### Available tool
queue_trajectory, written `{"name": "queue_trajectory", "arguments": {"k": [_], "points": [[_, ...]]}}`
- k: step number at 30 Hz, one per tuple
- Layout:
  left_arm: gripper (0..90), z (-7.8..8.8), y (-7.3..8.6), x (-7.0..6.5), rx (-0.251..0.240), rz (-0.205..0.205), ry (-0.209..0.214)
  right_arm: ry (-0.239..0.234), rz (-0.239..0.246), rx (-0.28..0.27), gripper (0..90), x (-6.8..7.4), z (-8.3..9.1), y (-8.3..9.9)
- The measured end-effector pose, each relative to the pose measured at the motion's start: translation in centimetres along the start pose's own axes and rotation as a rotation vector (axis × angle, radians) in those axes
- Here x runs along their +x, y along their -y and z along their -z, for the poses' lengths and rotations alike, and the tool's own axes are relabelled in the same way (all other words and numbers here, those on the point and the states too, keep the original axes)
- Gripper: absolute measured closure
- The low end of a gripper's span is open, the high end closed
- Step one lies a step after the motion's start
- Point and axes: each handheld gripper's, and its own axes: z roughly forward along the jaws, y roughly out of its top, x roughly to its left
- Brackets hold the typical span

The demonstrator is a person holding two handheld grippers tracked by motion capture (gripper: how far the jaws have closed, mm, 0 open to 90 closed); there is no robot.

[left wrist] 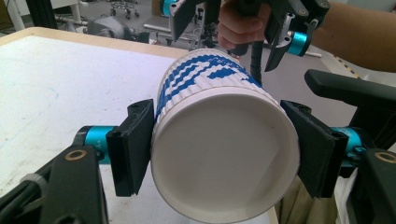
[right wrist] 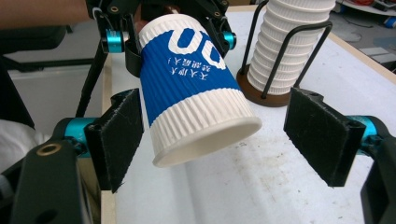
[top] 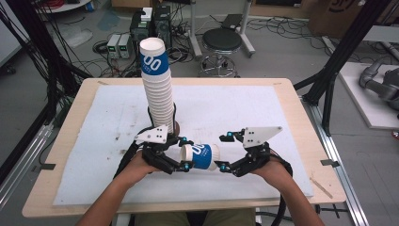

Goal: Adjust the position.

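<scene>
One cup (left wrist: 224,140) base-on, stack (top: 157,84) overhead

A robotics lab: beyond the left claw (top: 184,154), black aluminium frame posts (top: 346,49) flank the pale wooden tabletop (top: 301,117), with tangled black cables (top: 282,28), grey power boxes (top: 118,45) and a black round stool (top: 221,41) on the grey floor.

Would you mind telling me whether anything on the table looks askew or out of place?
The tall cup stack in its wire holder leans slightly, top toward the left in the high view. The single cup lies sideways, but the left gripper holds it. Nothing is spilled.
</scene>
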Motion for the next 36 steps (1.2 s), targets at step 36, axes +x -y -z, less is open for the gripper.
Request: {"name": "queue_trajectory", "arguments": {"k": [36], "points": [[29.3,0.1,1.0,-0.5,-0.096,-0.026,0.062,-0.063,-0.138,-0.081,20.2,0.7,-0.7,4.4]]}}
